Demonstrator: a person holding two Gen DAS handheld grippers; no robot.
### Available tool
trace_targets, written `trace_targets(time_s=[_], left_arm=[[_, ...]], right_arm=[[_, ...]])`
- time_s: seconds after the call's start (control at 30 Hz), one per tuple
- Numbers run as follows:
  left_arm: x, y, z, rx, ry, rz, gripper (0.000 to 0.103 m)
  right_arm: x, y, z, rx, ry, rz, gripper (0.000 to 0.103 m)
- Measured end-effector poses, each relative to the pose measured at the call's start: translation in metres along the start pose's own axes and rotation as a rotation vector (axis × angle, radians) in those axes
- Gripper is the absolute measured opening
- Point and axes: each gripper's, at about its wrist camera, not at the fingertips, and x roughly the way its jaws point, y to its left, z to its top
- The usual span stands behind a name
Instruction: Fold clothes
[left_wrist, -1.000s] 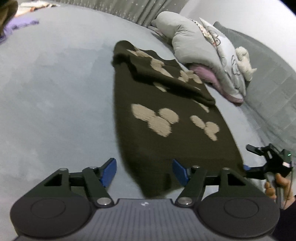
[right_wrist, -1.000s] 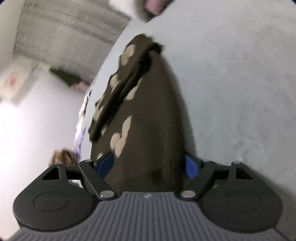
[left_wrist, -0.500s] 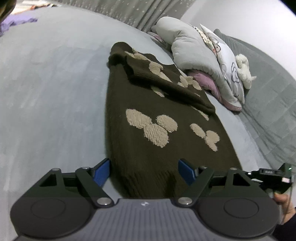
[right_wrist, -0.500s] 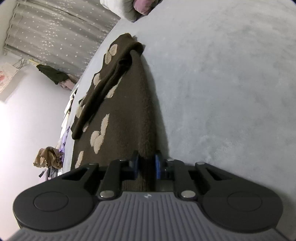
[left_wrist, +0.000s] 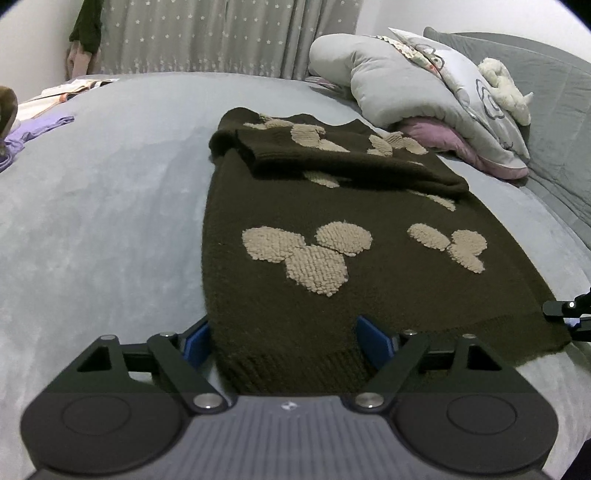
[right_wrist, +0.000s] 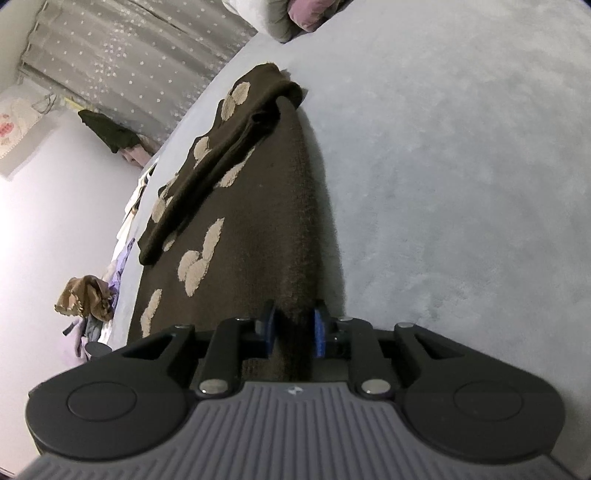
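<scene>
A dark brown knit sweater (left_wrist: 332, 206) with beige patches lies flat on the grey bed (left_wrist: 92, 192), its sleeves folded across the upper part. My left gripper (left_wrist: 284, 343) is open, its blue pads on either side of the sweater's near-left hem corner. My right gripper (right_wrist: 293, 330) is shut on the sweater's (right_wrist: 258, 206) near hem corner on the right side. Its tip also shows at the right edge of the left wrist view (left_wrist: 569, 314).
A grey and pink bundle of quilts and pillows (left_wrist: 424, 92) with a white plush toy (left_wrist: 506, 88) lies at the bed's head. Purple clothes (left_wrist: 33, 129) lie at the far left edge. A star-patterned curtain (left_wrist: 221, 37) hangs behind the bed.
My right gripper closed on the sweater's hem corner. My left gripper moved in low over the other hem corner, still open, and the view levelled out.
</scene>
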Motion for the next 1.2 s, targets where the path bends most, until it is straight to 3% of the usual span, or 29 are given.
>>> trace_targets(time_s=[0.03, 0.07, 0.1, 0.17, 0.37, 0.43, 0.5, 0.53, 0.57, 0.67, 0.77, 0.97, 1.2], left_arm=[[0.000, 0.000, 0.000, 0.000, -0.002, -0.003, 0.087], [0.001, 0.000, -0.001, 0.001, -0.003, -0.006, 0.090], [0.001, 0.000, -0.001, 0.003, -0.005, -0.009, 0.092], [0.003, -0.001, -0.003, 0.016, -0.011, -0.017, 0.100], [0.007, -0.003, -0.006, 0.035, -0.023, -0.007, 0.102], [0.003, -0.008, -0.007, 0.033, -0.023, -0.019, 0.102], [0.001, -0.006, -0.005, 0.032, -0.016, -0.040, 0.090], [-0.001, -0.004, -0.003, 0.017, -0.017, -0.051, 0.068], [-0.003, -0.001, -0.001, 0.002, -0.017, -0.063, 0.051], [-0.008, 0.011, 0.004, -0.065, -0.012, -0.101, 0.025], [-0.011, 0.028, 0.007, -0.160, 0.002, -0.145, 0.017], [-0.015, 0.046, 0.010, -0.284, 0.016, -0.208, 0.013], [-0.023, 0.039, 0.014, -0.252, -0.019, -0.234, 0.007]], right_arm=[[0.001, 0.003, 0.000, -0.014, 0.000, 0.006, 0.037], [0.001, 0.005, 0.000, -0.028, -0.001, 0.013, 0.047], [0.002, 0.009, -0.001, -0.043, -0.001, 0.033, 0.063], [0.005, 0.017, -0.002, -0.073, -0.003, 0.075, 0.085], [0.015, 0.046, -0.019, -0.254, -0.049, 0.006, 0.099], [0.017, 0.049, -0.020, -0.257, -0.055, 0.002, 0.103], [0.017, 0.050, -0.020, -0.248, -0.063, 0.000, 0.103], [0.017, 0.052, -0.020, -0.266, -0.052, -0.007, 0.103], [0.017, 0.055, -0.019, -0.288, -0.039, -0.016, 0.097], [0.011, 0.054, -0.016, -0.264, -0.052, -0.017, 0.029], [0.000, 0.042, -0.011, -0.178, -0.085, 0.018, 0.013], [-0.016, 0.038, -0.007, -0.131, -0.152, 0.057, 0.011], [-0.022, 0.042, -0.005, -0.139, -0.188, 0.059, 0.010]])
